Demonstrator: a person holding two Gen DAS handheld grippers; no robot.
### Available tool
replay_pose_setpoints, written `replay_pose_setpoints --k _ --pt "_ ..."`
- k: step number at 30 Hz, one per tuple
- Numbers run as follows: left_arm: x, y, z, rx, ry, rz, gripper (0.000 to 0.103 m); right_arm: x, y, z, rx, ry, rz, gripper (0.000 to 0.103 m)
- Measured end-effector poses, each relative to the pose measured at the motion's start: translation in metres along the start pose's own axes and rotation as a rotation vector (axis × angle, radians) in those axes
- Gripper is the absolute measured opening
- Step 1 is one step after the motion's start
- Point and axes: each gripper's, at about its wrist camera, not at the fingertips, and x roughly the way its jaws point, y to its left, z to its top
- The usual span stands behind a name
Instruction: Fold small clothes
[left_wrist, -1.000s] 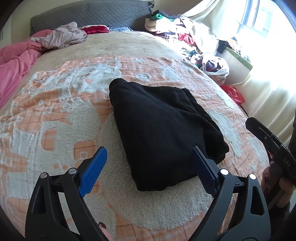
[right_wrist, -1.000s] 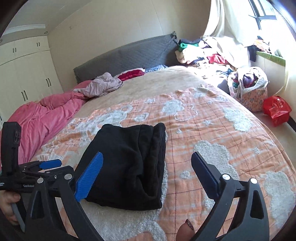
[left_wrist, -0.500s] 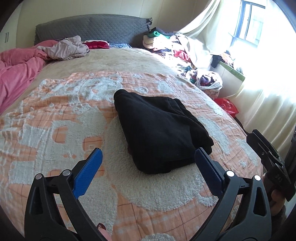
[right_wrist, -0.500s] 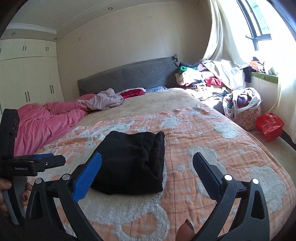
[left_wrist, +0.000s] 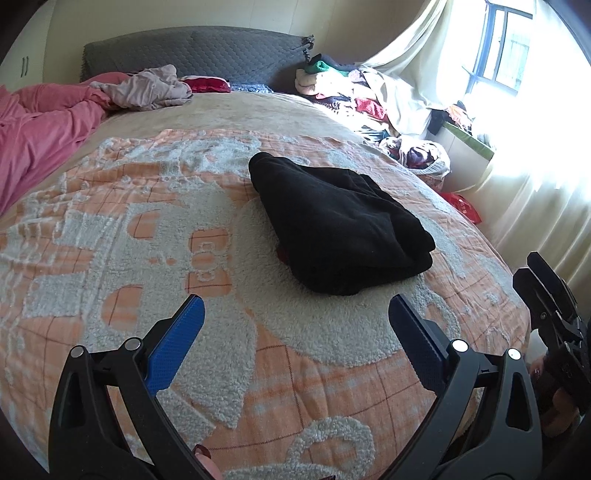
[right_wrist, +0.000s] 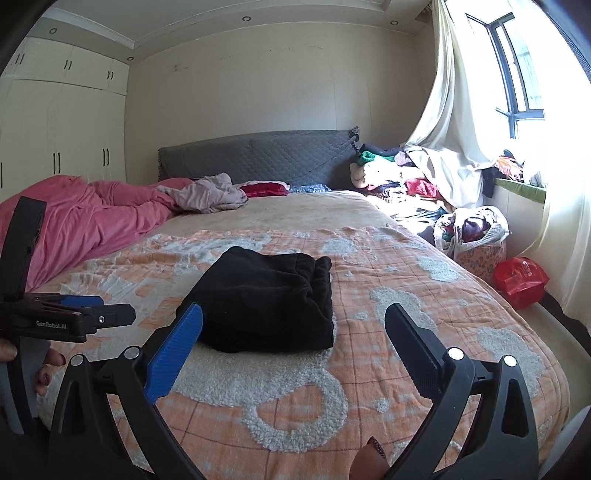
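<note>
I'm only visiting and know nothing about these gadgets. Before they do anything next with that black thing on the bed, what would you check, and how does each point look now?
1. Black garment folded into a compact bundle: ok.
2. It rests flat on the orange blanket, away from the edge: ok.
3. Left gripper open and holding nothing: ok.
4. Right gripper open and holding nothing: ok.
5. Both grippers clear of the garment, not touching it: ok.
6. No loose sleeve or corner sticking out underneath: cannot tell, the underside is hidden.
</note>
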Motion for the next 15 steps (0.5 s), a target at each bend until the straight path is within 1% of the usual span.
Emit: replay_pose_setpoints --k 4,11,15 --pt "-0.004 0.001 -0.01 0.005 0.011 0.002 0.093 -0.005 0.004 -0.01 0.041 0.045 0.026 0.098" --pt "-0.006 0.009 -0.027 0.004 0.031 0.02 0.093 -0.001 0.012 -0.034 -0.001 0.125 -0.033 0.098" --pt "-0.002 0.016 -0.037 -0.016 0.047 0.031 0.093 0.007 0.012 -0.044 0.026 0.161 -0.044 0.098"
